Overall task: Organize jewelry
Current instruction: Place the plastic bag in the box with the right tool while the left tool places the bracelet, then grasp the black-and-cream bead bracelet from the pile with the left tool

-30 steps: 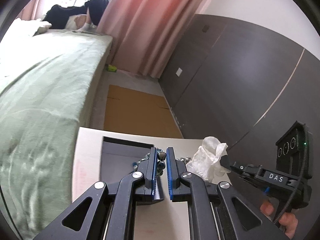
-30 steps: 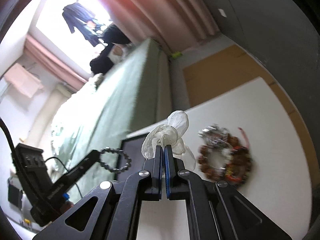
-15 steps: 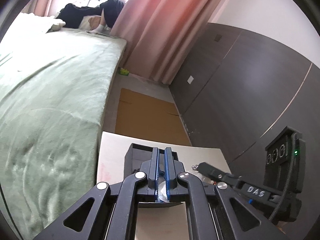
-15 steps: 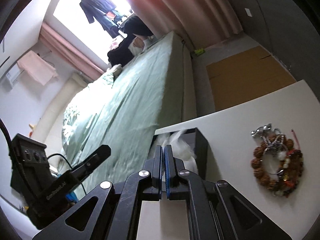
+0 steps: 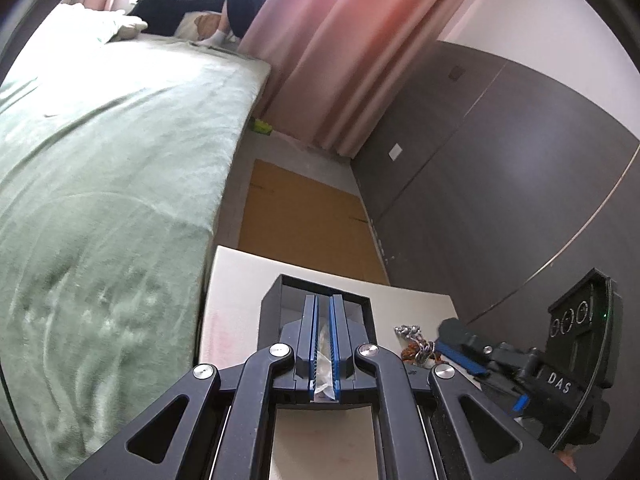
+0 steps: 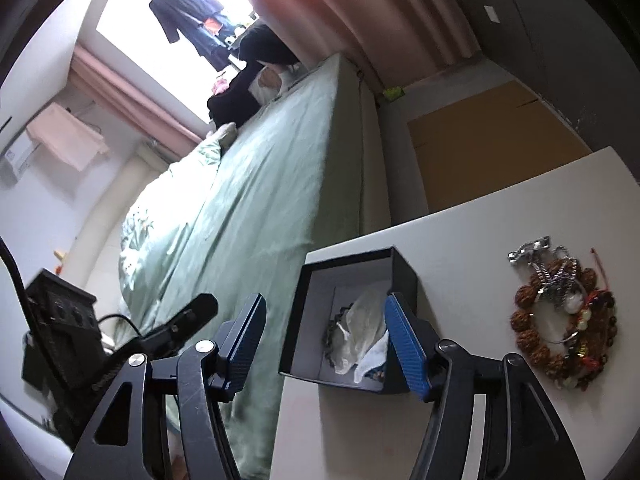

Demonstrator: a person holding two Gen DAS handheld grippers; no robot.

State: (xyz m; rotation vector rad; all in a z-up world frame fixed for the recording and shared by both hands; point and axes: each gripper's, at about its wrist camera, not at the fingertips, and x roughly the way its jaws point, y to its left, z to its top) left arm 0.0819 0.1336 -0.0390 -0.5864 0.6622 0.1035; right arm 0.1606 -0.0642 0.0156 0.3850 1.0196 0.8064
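Blue-padded, our right tongs [image 6: 324,340] stand wide at the bottom of the right view, above the black box [image 6: 404,276] holding a white pouch [image 6: 364,320] and dark beads [image 6: 334,326]. Our left tongs [image 5: 323,340] sit nearly closed, gripping nothing we can make out. Right of the box, a bracelet pile [image 6: 560,316] lies on the white worktop [image 6: 460,240]. Beyond, the green bed [image 6: 260,184].

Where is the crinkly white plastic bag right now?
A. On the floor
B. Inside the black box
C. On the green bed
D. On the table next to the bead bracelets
B: the white plastic bag lies inside the open black box, with the right gripper open above it.
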